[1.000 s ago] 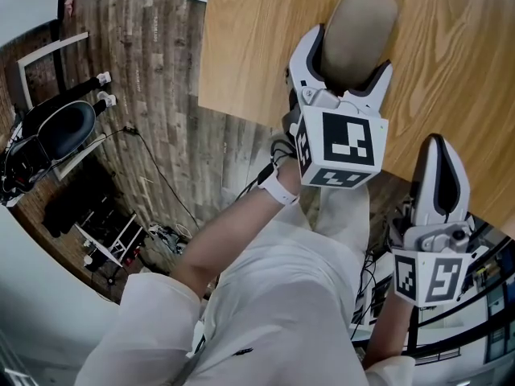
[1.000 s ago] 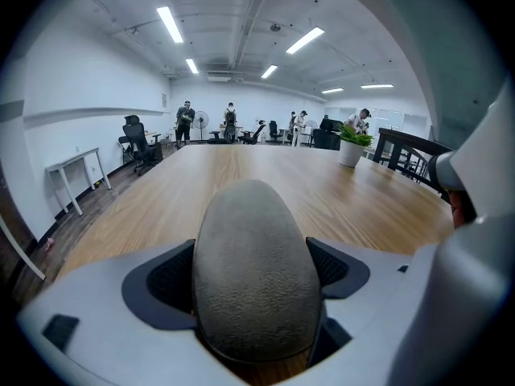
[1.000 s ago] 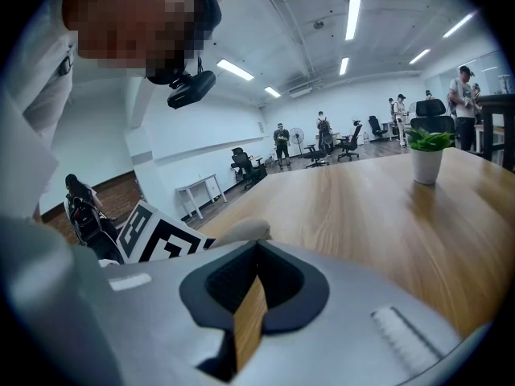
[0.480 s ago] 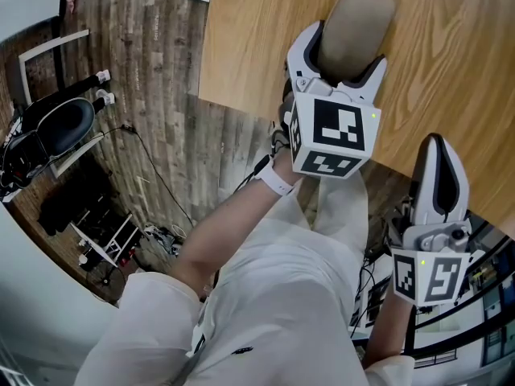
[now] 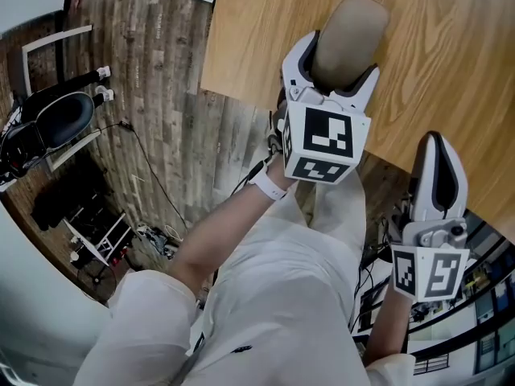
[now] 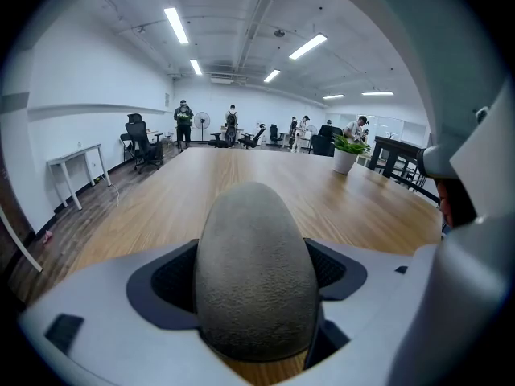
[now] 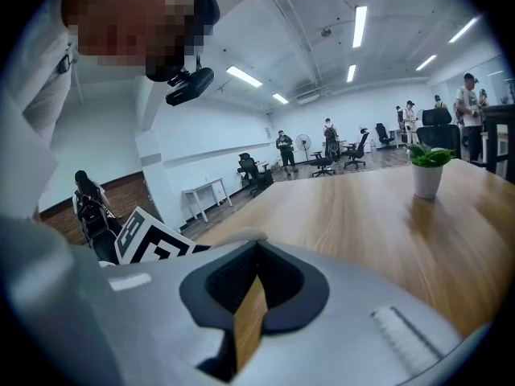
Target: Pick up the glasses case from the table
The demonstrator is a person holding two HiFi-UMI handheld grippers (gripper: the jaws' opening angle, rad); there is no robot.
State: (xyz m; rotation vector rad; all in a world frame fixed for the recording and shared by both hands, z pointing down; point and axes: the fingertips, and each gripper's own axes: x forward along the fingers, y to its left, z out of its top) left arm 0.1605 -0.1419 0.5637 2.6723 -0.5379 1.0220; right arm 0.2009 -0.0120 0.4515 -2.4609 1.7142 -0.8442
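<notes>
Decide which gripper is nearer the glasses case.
Left. The left gripper grips the glasses case between its jaws; the right gripper sits apart to its right, near the table edge, shut and empty.

Long wooden table (image 6: 161,207), plank floor (image 5: 161,71), ceiling strip lights (image 6: 175,25)

**Operator:** Is any legible text, brand, number or sign in view?

**Inspector:** None. The white cube (image 5: 322,141) on the left gripper (image 5: 342,55) and the white cube (image 5: 430,272) on the right gripper (image 5: 438,147) carry black-and-white square markers. These are coded patterns only, without characters.

**Operator:** Other surfaces?

**Inspector:** Nothing readable.
</notes>
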